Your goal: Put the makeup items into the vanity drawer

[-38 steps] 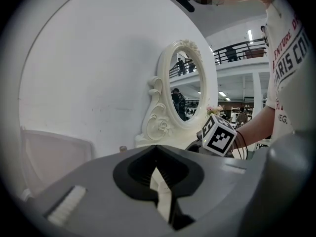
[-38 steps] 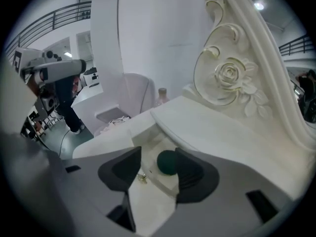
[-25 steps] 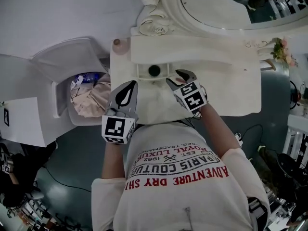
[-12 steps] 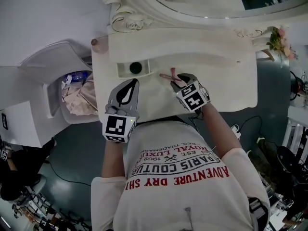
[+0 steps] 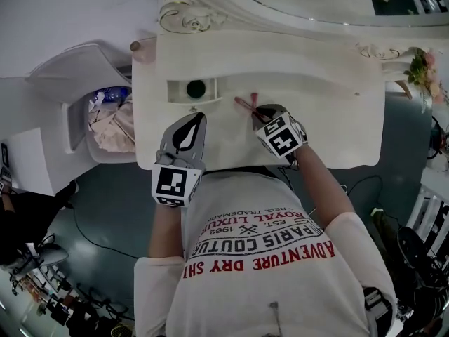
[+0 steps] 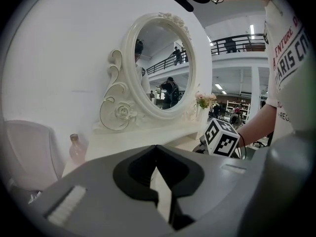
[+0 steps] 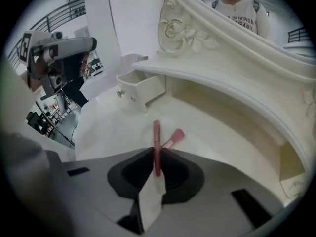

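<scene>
Two pink makeup items lie crossed on the white vanity top [image 5: 330,118]: a slim pink stick [image 7: 156,137] and a pink brush [image 7: 174,138], seen together in the head view as the pink items [image 5: 245,104]. My right gripper [image 7: 157,150] is closing its jaws on the near end of the pink stick, which sits pinched between the tips; in the head view this gripper [image 5: 259,111] is right of the small open drawer [image 5: 193,90]. A black round item [image 5: 196,88] lies in that drawer. My left gripper [image 5: 194,116] hovers shut and empty in front of the drawer.
A pink bottle [image 5: 137,46] stands at the vanity's back left corner. An open bin full of rubbish [image 5: 105,121] sits on the floor to the left. The oval mirror [image 6: 165,68] rises behind the shelf, and flowers [image 5: 426,72] stand at the far right.
My right gripper went from wide open near the drawer to narrowed around the pink stick on the vanity top. The left gripper has barely moved.
</scene>
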### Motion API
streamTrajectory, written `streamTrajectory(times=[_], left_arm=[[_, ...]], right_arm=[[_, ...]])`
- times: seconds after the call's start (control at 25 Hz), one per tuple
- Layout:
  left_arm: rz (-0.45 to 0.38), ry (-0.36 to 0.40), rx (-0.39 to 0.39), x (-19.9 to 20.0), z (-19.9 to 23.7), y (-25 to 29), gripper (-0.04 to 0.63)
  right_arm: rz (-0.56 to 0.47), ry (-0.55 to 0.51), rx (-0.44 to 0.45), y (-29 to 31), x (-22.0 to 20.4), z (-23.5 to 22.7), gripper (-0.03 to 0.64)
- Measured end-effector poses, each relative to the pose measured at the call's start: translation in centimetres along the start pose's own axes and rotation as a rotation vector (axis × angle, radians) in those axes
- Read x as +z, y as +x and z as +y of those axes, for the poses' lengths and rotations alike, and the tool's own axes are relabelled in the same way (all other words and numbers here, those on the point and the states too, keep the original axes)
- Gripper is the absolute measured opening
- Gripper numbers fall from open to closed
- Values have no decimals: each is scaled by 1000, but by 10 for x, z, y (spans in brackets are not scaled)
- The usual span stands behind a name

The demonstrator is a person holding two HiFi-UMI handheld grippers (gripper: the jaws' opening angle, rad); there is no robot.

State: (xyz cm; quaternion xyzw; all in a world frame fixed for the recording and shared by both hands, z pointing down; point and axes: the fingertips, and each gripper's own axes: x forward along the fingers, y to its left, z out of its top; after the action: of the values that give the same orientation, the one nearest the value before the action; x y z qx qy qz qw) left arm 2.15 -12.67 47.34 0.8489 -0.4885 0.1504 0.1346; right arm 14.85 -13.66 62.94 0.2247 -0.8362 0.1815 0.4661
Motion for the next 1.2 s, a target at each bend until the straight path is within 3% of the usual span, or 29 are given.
streamTrajectory(times=[0.32,0.64,1.04,1.2], left_arm=[[-20,2,40,8,-12,-8,9],[-53,63,4,23,-13,-19,9],[-96,103,-46,38,25,-51,9],[-120,83,-37,41,51,-68,9]], right_arm=[[-37,-22,18,-13,4,2,46],[-134,-3,-6,-47,42,-2,46],[-200,-61,-15,-43,120,42,46],[-183,-98,3,-24,147,62,46]])
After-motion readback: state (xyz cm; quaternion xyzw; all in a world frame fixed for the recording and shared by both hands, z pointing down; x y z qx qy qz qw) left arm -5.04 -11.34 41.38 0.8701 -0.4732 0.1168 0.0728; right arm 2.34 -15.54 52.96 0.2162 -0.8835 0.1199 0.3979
